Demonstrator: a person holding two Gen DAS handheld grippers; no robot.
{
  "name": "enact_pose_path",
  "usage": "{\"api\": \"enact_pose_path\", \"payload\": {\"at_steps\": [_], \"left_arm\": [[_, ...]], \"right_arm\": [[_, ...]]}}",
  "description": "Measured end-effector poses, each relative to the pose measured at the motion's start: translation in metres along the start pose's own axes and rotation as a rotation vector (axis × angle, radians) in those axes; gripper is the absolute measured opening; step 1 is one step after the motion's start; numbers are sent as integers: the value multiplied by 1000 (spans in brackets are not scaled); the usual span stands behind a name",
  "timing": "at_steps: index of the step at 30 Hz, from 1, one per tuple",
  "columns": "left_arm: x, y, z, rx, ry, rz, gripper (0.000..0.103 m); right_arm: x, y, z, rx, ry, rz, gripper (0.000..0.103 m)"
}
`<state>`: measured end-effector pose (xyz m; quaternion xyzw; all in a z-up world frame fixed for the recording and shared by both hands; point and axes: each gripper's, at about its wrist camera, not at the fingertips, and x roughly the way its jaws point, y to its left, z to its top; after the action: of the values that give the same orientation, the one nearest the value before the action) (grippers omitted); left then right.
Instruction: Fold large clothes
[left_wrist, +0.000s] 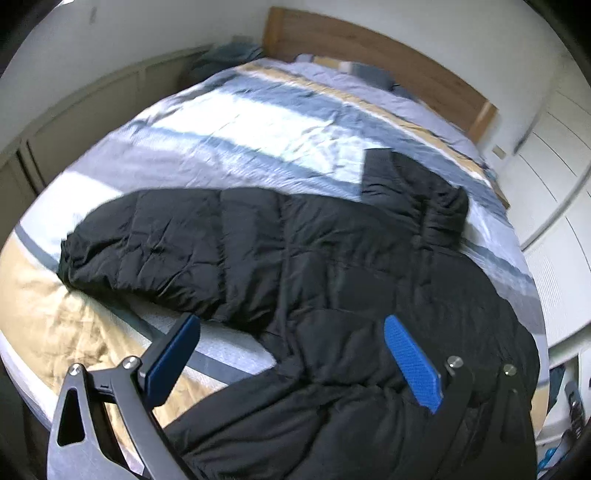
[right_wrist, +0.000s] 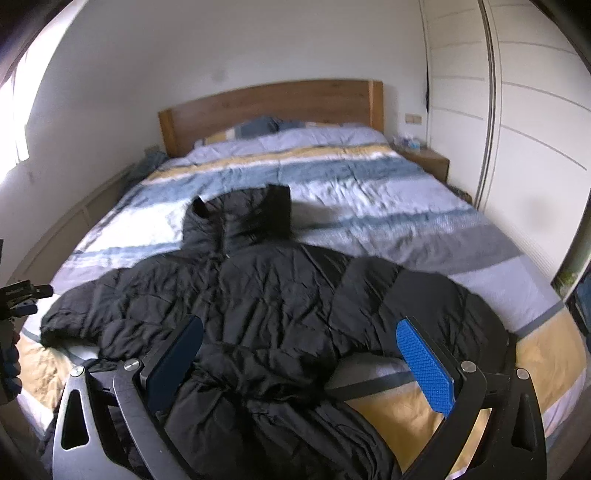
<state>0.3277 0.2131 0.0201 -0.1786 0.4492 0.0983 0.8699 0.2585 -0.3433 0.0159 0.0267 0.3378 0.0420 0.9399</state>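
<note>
A black puffer jacket (left_wrist: 295, 258) lies spread on the striped bed (left_wrist: 229, 122), one sleeve stretched to the left and the hood toward the headboard. My left gripper (left_wrist: 291, 343) hovers open above the jacket's lower body, blue pads wide apart, nothing between them. In the right wrist view the jacket (right_wrist: 266, 288) lies with both sleeves out and its hood (right_wrist: 251, 214) pointing up the bed (right_wrist: 369, 192). My right gripper (right_wrist: 299, 350) is open over the jacket's lower half, holding nothing. The left gripper's body (right_wrist: 18, 295) shows at the far left edge, in a hand.
A wooden headboard (right_wrist: 273, 103) stands at the far end, with pillows (right_wrist: 258, 127) before it. A bedside table (right_wrist: 424, 158) sits at the right. White wardrobe doors (right_wrist: 528, 129) line the right wall. A low cabinet (left_wrist: 74, 107) runs along the left wall.
</note>
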Motion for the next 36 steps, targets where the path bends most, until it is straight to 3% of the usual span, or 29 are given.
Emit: {"api": "enact_pose_path", "payload": {"at_steps": [9,18,25,32,33,36], "left_arm": [[51,109,19,-223,47,61,101],[85,240,-2,-632,48,-52,101],[117,295,-16,-857,5,-168,99],[125,319,4,-913,-70,-193,98],[126,322,6,-923,-72,-196,95],[128,326,11,-937,-75,-206,72]], "right_arm": [[45,4,-8,7,75,-23,103],[64,9,-11,6,113,-57,103],[64,11,-11,-18,131,-92,103],[57,6,-7,-24,123,-130,103],[56,5,-7,-24,123,-134,103],[54,5,-7,-25,123,-138,103]]}}
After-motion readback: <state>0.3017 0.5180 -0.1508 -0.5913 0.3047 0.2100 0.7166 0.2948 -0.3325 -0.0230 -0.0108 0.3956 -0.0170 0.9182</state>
